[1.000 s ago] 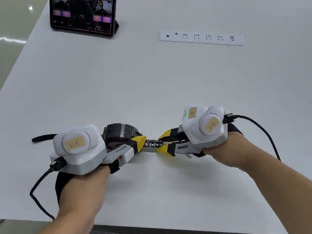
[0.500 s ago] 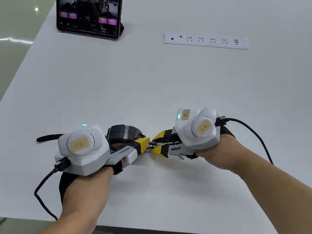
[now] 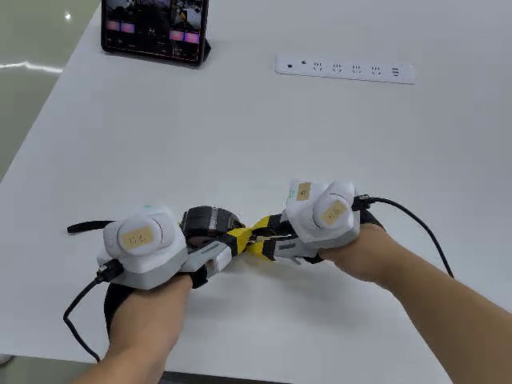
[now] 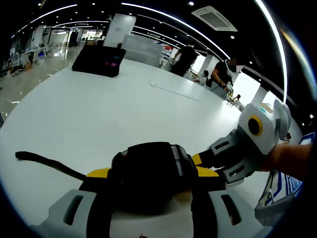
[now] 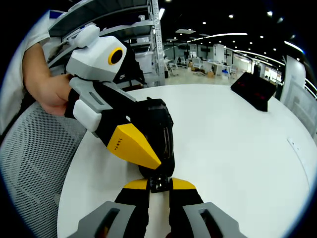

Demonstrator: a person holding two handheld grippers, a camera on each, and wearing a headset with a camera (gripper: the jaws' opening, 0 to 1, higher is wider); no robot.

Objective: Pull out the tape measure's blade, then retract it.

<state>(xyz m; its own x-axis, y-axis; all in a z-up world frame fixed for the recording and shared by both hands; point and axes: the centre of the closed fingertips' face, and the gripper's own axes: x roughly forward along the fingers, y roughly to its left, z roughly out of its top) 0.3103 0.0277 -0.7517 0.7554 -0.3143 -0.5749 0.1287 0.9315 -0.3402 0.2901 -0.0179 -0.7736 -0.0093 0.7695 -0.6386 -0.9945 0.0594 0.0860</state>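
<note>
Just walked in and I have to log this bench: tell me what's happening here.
A person works at a white table with a tool in each hand. The left tool is clamped around the black tape measure. The right tool pinches the end of the blade right at the tape measure's mouth, so hardly any blade is out. The two tools are nearly tip to tip. A tablet and a power strip sit farther back on the table.

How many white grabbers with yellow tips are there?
2. The left white gripper with yellow-tipped jaws clamps the black tape measure case; the right gripper, facing it, pinches the metal blade hook at the case's mouth.
</note>
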